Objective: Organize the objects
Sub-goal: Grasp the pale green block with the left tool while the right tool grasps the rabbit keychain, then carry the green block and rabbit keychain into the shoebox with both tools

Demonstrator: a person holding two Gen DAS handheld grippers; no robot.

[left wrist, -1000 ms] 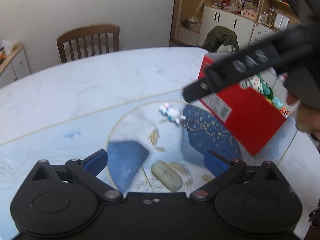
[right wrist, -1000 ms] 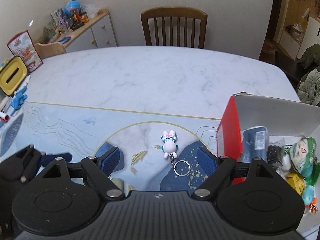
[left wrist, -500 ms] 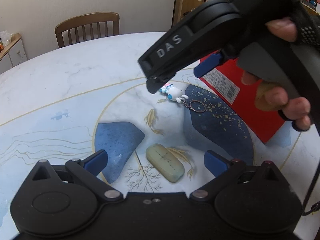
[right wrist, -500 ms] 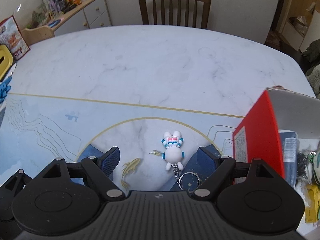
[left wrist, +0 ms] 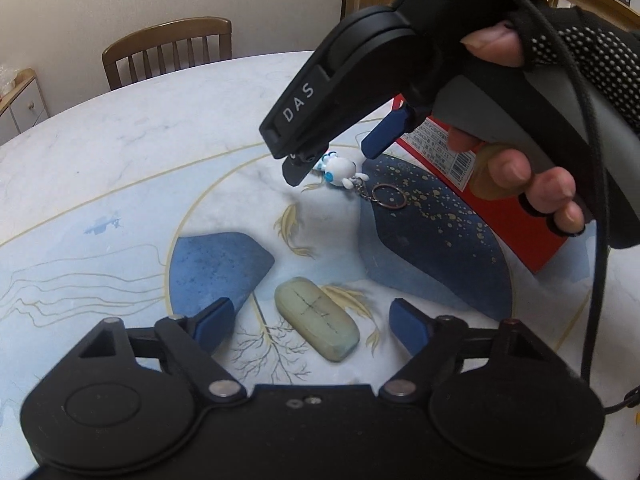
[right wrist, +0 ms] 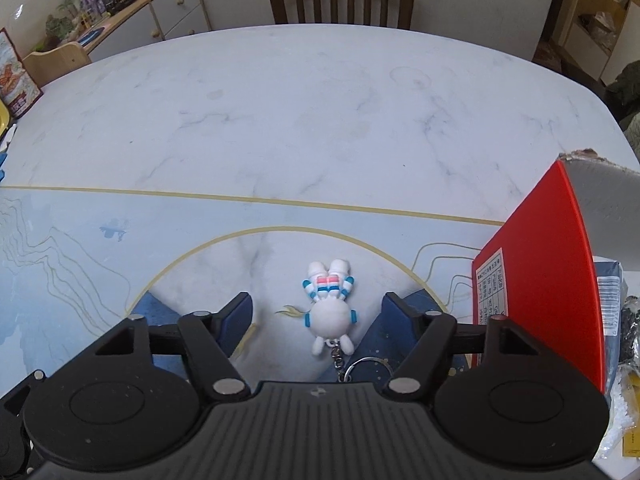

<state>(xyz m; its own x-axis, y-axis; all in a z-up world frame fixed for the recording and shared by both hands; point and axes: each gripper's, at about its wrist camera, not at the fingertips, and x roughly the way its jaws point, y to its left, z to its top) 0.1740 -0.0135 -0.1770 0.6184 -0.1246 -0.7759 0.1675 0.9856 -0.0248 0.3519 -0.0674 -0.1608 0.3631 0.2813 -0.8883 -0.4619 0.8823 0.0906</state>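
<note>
Right wrist: tool [right wrist: 316, 312] body hides keychain's [right wrist: 330, 314] ring partly.

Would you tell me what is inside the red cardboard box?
In the red cardboard box a blue-grey packet and a dark speckled bag show; its wall hides everything lower down.

Two wrist fisheyes, both low over the table [right wrist: 320, 120]

Left looks across toward the right gripper [left wrist: 332, 152]; right looks straight down close on the astronaut keychain [right wrist: 330, 312], which both views share.
</note>
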